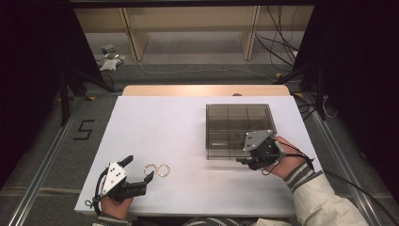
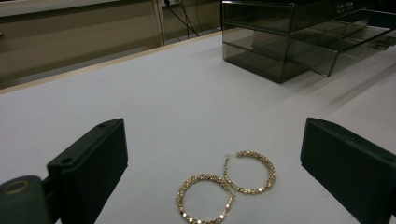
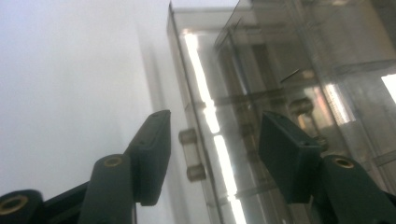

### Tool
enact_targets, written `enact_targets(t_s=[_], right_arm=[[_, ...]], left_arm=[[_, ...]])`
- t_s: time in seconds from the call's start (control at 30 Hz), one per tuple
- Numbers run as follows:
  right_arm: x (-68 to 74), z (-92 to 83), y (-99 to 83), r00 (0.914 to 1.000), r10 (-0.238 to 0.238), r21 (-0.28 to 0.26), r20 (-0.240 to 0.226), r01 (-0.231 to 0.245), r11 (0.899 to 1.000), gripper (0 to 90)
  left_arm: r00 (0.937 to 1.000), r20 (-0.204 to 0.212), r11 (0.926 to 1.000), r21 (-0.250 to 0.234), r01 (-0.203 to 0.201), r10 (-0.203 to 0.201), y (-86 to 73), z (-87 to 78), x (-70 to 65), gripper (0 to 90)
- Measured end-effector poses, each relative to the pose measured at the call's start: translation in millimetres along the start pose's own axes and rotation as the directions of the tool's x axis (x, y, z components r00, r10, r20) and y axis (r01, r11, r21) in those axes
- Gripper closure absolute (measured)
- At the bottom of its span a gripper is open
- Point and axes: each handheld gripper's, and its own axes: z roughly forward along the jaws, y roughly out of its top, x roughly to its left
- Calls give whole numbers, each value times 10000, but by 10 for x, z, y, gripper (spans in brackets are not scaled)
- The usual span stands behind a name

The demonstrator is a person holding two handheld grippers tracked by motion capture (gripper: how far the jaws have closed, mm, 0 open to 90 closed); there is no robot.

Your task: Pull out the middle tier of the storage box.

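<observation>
table (image 1: 188, 117): white | 2 hoop earrings (image 1: 157, 169) | smoked drawer box (image 1: 239, 123)

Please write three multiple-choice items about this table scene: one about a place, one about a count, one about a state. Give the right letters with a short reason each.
1. Where do the hoop earrings lie?
A. inside the box
B. on the white table, before the left tongs
C. on the floor

2. How many gold hoop earrings are there?
A. one
B. two
C. four

3. How do the left tongs stand?
A. open, holding nothing
B. shut on an earring
C. shut on the box

Answers:
1 B: the left gripper view shows them on the white table between its jaws.
2 B: two hoops touch side by side.
3 A: the jaws stand wide apart, clear of the hoops.
</observation>
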Motion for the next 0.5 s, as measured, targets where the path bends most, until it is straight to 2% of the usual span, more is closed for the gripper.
enact_targets(t_s=[0.2, 0.5], right_arm=[[-54, -74, 12, 9992, 398, -608, -39, -400, 9973, 436], [-46, -83, 84, 9971, 762, -778, 57, -755, 9941, 429]], left_arm=[[10000, -58, 9999, -102, 71, -72, 11, -41, 17, 70], [9996, -109, 9996, -98, 247, -248, 4, -87, 44, 68]])
